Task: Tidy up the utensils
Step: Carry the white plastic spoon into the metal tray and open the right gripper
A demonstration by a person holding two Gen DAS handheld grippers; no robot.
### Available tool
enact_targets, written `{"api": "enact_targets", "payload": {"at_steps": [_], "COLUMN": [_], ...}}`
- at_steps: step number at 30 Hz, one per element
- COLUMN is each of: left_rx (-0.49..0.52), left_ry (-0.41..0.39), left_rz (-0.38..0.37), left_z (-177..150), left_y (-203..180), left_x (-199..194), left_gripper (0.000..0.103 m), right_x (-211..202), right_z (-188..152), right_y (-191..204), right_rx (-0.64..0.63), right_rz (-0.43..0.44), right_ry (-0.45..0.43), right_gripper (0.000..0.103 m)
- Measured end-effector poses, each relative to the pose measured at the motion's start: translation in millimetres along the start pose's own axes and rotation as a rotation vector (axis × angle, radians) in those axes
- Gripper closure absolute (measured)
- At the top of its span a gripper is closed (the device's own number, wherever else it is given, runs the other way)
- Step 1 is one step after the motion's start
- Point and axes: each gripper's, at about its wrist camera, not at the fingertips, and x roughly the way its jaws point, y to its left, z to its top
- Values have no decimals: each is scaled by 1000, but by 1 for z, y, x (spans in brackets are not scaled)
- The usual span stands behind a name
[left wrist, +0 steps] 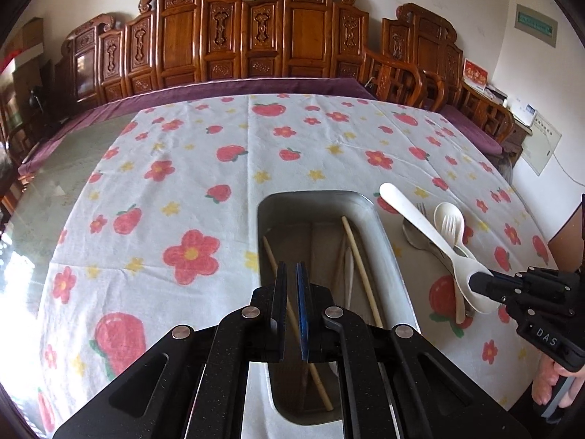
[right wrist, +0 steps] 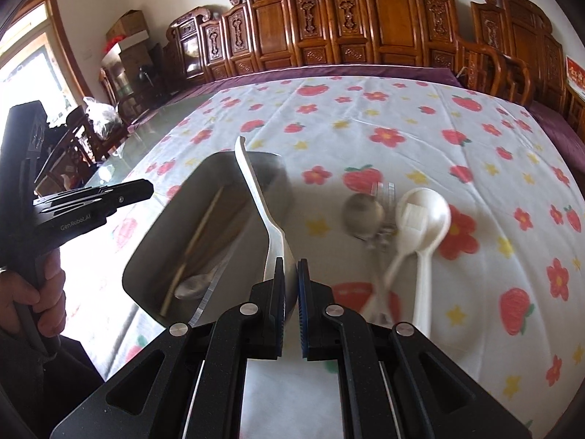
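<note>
Task roughly midway, I judge. Steel tray (left wrist: 380, 226) already holds chopsticks (left wrist: 360, 267), probably metal spoon (right wrist: 192, 285), blurred. My right tongs (right wrist: 290, 281) pinch white spoon (right wrist: 256, 190) by bowl, handle toward 11 o'clock over tray. Left tongs (left wrist: 290, 292) nearly closed, empty. Still on cloth, 1 o'clock: white slotted spoon (right wrist: 420, 219), steel spoon (right wrist: 362, 216), fork (left wrist: 421, 210).
</note>
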Motion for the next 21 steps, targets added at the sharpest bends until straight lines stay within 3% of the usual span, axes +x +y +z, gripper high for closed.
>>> {"api": "enact_targets", "payload": {"at_steps": [11, 21], "left_rx": [-61, -93], "left_ry": [-26, -31], "left_rz": [46, 57], "left_z": [8, 8], "left_y": [35, 49], "left_x": [-9, -12], "left_gripper": [99, 99], "right_x": [27, 52], "right_z": [19, 27], "right_y": [49, 58], "right_rx": [-37, 45], "right_rz": [-29, -43], "right_ry": [41, 86], "right_gripper": [95, 95]}}
